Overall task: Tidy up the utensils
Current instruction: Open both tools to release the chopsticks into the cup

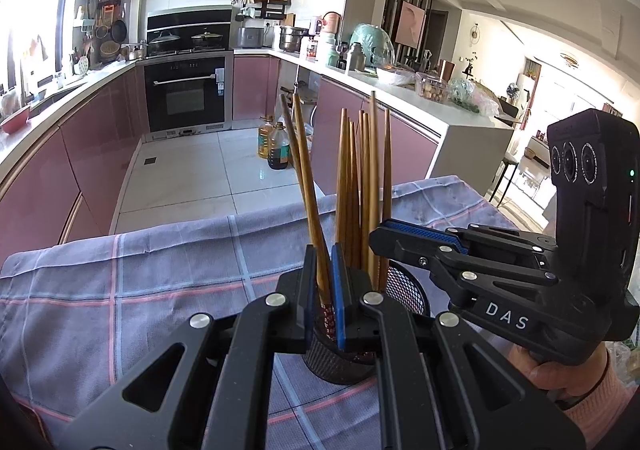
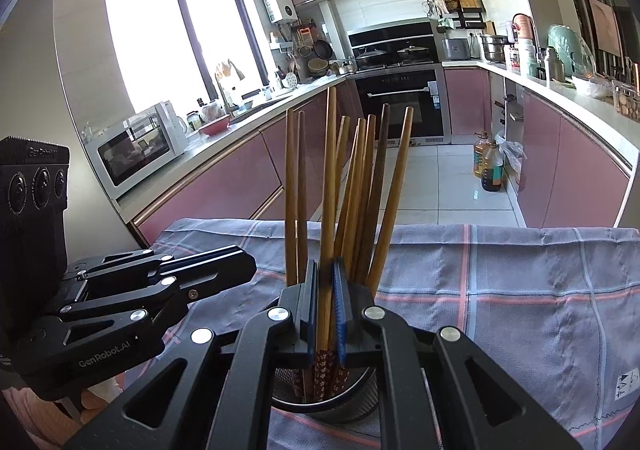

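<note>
A black mesh holder (image 1: 404, 292) stands on a checked cloth (image 1: 120, 282) and holds several wooden chopsticks (image 1: 362, 185) upright. My left gripper (image 1: 323, 286) is shut on a pair of chopsticks (image 1: 308, 177) just above the holder's rim; they lean left. My right gripper (image 2: 326, 306) is shut on chopsticks (image 2: 330, 185) over the same holder (image 2: 360, 402), whose rim shows below the fingers. The right gripper (image 1: 384, 240) shows in the left wrist view beside the bundle, and the left gripper (image 2: 244, 266) shows at the left of the right wrist view.
The cloth-covered table (image 2: 520, 310) stands in a kitchen with pink cabinets (image 1: 92, 145), an oven (image 1: 186, 93) and oil bottles (image 1: 276, 145) on the tiled floor. A microwave (image 2: 136, 147) sits on the left counter. A cluttered counter (image 1: 420, 89) runs at the right.
</note>
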`<action>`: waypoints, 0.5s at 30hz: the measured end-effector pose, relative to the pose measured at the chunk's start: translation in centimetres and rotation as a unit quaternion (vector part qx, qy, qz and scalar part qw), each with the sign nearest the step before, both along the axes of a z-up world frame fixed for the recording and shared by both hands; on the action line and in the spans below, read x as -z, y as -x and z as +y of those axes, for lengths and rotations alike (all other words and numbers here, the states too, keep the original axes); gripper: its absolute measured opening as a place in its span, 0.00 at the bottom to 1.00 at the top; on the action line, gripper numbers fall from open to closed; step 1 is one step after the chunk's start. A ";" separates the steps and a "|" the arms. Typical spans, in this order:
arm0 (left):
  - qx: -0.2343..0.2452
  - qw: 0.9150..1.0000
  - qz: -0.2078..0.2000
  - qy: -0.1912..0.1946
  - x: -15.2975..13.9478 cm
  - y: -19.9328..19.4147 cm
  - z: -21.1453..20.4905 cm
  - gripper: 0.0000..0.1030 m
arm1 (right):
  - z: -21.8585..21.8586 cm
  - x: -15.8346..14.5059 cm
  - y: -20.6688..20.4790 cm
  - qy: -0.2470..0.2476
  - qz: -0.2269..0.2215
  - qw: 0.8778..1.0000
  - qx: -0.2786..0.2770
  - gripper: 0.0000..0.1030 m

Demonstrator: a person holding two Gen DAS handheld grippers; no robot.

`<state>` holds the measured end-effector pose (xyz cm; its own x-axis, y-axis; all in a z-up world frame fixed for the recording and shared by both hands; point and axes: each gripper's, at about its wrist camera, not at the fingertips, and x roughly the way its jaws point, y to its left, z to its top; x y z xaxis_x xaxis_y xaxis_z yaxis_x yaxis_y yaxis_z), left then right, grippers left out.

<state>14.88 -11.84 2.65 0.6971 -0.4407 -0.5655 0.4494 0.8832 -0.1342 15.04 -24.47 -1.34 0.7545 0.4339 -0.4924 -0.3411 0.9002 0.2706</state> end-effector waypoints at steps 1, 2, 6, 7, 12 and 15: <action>0.001 1.000 0.001 0.000 0.1 0.0 0.0 0.08 | 0.1 0.0 0.0 0.000 0.000 1.000 0.000 0.08; 0.001 1.000 0.001 0.000 0.2 0.0 0.0 0.08 | 0.0 0.0 0.0 0.000 0.000 1.000 0.001 0.08; -0.001 1.000 -0.003 0.003 0.4 0.3 0.3 0.19 | 0.1 -0.2 0.3 0.001 -0.002 1.000 0.001 0.11; -0.003 1.000 -0.005 0.003 0.6 0.4 0.5 0.26 | 0.1 -0.2 0.5 0.001 -0.004 1.000 0.002 0.14; -0.026 0.999 -0.020 0.008 0.6 1.2 1.9 0.52 | 0.1 -0.7 1.9 0.006 -0.023 1.000 0.005 0.43; -0.049 0.998 -0.029 0.007 0.8 2.0 3.0 0.65 | 0.2 -0.8 2.9 0.010 -0.035 0.999 0.009 0.57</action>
<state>12.85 -8.82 1.84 0.7688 -0.3764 -0.5170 0.3689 0.9214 -0.1221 12.13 -24.26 -0.51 0.7952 0.4102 -0.4464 -0.3426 0.9116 0.2273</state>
